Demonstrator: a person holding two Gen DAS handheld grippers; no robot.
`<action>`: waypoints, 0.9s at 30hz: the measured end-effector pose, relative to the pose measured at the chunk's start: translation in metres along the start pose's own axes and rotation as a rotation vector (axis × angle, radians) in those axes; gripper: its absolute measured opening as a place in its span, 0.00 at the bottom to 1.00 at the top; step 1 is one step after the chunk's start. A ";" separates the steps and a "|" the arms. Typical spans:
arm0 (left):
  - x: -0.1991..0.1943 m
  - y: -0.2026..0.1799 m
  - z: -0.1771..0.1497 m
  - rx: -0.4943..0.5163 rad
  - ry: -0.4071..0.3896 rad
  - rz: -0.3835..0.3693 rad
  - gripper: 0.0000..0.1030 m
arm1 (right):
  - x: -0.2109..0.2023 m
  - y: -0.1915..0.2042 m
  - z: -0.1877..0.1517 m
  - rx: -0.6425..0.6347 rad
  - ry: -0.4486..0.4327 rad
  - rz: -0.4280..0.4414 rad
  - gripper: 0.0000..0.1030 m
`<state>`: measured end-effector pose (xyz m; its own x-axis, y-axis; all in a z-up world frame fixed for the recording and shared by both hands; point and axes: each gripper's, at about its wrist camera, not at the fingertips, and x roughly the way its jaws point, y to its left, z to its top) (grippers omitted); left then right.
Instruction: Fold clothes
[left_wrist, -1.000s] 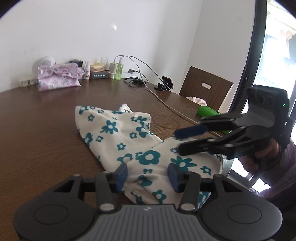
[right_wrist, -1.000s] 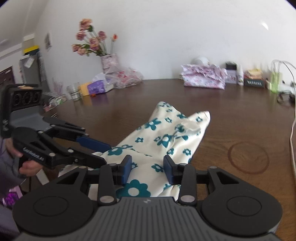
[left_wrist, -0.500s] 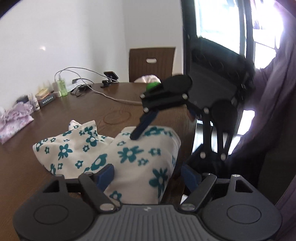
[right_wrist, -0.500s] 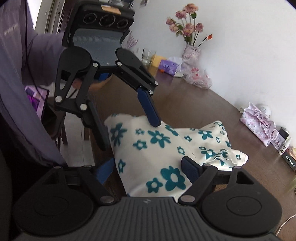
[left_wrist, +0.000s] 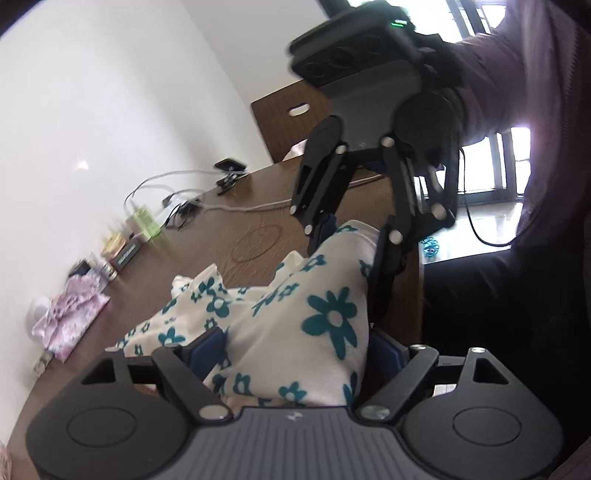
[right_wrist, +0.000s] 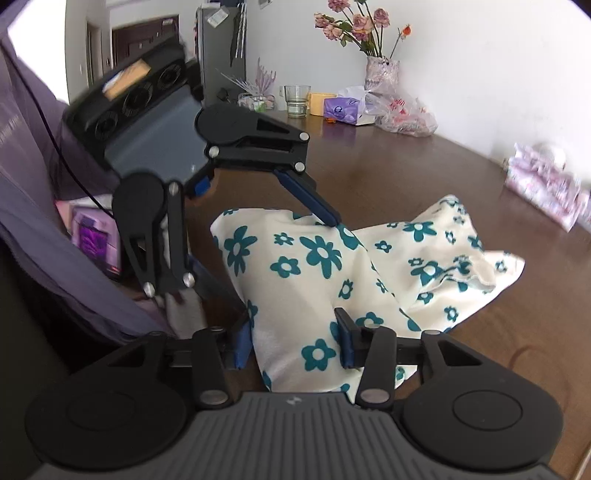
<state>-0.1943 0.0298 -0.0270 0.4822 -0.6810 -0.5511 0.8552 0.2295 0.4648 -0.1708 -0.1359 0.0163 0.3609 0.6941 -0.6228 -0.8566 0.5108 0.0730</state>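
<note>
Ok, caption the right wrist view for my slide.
Both grippers straddle the floral garment at the wooden table's edge.

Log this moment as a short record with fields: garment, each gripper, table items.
garment: cream cloth with teal flowers, bunched at the near table edge, far end lying on the table
left gripper: open, cloth between its fingers
right gripper: open, cloth between its fingers
far wall side: vase of flowers, glass, pink bundle
other end: cables, chair
</note>
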 end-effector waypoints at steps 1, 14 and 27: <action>-0.001 -0.005 0.001 0.026 -0.008 -0.003 0.82 | -0.004 -0.002 -0.001 0.029 -0.004 0.031 0.40; -0.003 0.017 0.001 -0.285 -0.007 -0.280 0.49 | -0.049 -0.001 -0.027 0.211 -0.139 0.228 0.79; 0.015 0.105 -0.039 -1.008 -0.033 -0.651 0.50 | -0.048 -0.021 -0.054 0.354 -0.360 0.237 0.55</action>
<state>-0.0902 0.0710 -0.0133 -0.0883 -0.8855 -0.4561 0.7078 0.2664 -0.6542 -0.1903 -0.2073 0.0022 0.3299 0.9083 -0.2571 -0.7757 0.4161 0.4746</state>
